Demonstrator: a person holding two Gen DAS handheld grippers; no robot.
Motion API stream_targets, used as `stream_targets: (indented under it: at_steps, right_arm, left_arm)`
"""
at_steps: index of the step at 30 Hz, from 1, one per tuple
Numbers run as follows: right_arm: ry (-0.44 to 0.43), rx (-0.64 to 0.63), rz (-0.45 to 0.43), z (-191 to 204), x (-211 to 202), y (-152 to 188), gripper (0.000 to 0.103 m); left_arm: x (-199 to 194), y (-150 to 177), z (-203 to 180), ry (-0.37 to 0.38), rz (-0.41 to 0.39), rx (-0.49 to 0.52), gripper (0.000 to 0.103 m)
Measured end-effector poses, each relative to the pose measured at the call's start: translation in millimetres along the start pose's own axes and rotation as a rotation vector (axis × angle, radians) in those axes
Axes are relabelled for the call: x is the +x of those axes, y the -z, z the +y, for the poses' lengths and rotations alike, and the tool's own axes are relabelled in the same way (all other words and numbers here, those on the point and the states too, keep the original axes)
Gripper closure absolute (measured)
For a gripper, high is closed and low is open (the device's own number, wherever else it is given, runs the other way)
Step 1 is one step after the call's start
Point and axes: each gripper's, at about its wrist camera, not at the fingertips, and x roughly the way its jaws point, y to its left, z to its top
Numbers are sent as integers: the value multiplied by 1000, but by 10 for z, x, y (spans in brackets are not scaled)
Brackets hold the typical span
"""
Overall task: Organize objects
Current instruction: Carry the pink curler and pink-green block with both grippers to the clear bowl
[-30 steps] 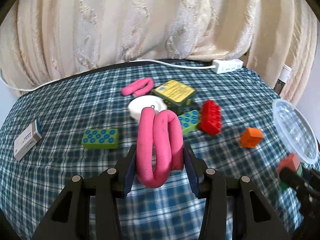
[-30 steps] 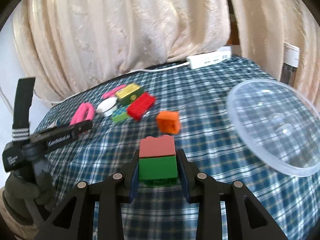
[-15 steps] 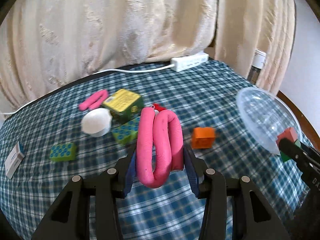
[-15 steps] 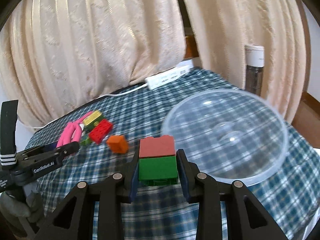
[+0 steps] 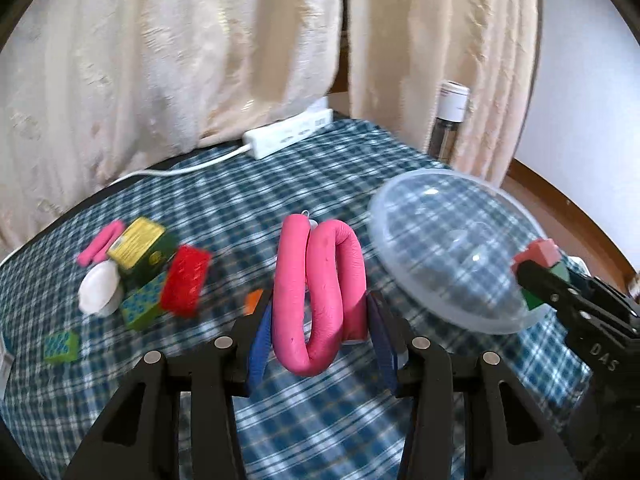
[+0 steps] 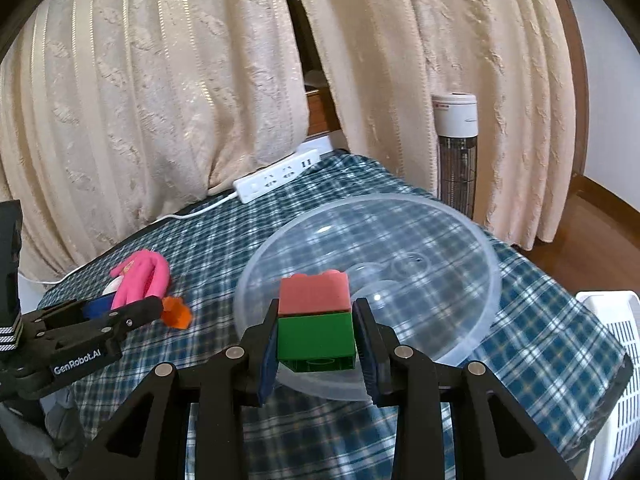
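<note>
My left gripper (image 5: 318, 334) is shut on a folded pink foam roller (image 5: 318, 292), held above the checked tablecloth just left of the clear plastic bowl (image 5: 448, 256). My right gripper (image 6: 316, 340) is shut on a stacked pink-and-green brick (image 6: 315, 322), right at the near rim of the clear bowl (image 6: 400, 248). In the left wrist view the right gripper (image 5: 536, 280) shows at the bowl's right rim. In the right wrist view the left gripper (image 6: 128, 310) shows at the left, with the pink roller (image 6: 140, 276) in it.
On the left of the cloth lie a red brick (image 5: 186, 280), green dotted blocks (image 5: 144, 306), a yellow-green tin (image 5: 140, 246), a white disc (image 5: 98, 286), a second pink roller (image 5: 100, 242) and an orange block (image 6: 176, 312). A power strip (image 6: 276, 178) lies at the back. A white basket (image 6: 616, 364) stands off the right edge.
Both grippers have swung to the right toward the clear bowl, each keeping its load. The bowl now looms large and central; the pile of toys has slid to the left.
</note>
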Motion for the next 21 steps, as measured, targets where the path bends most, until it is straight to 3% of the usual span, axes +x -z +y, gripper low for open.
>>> stream_targets:
  at_steps: [10,21]
  right_arm:
    - [34,21,7,-179,111,-100,67]
    - [54,41,20,-336,214,-146,67]
  left_arm:
    - [194,-197,-447,120,-13,96,57]
    - [416,-255,-653,169,33,120,57]
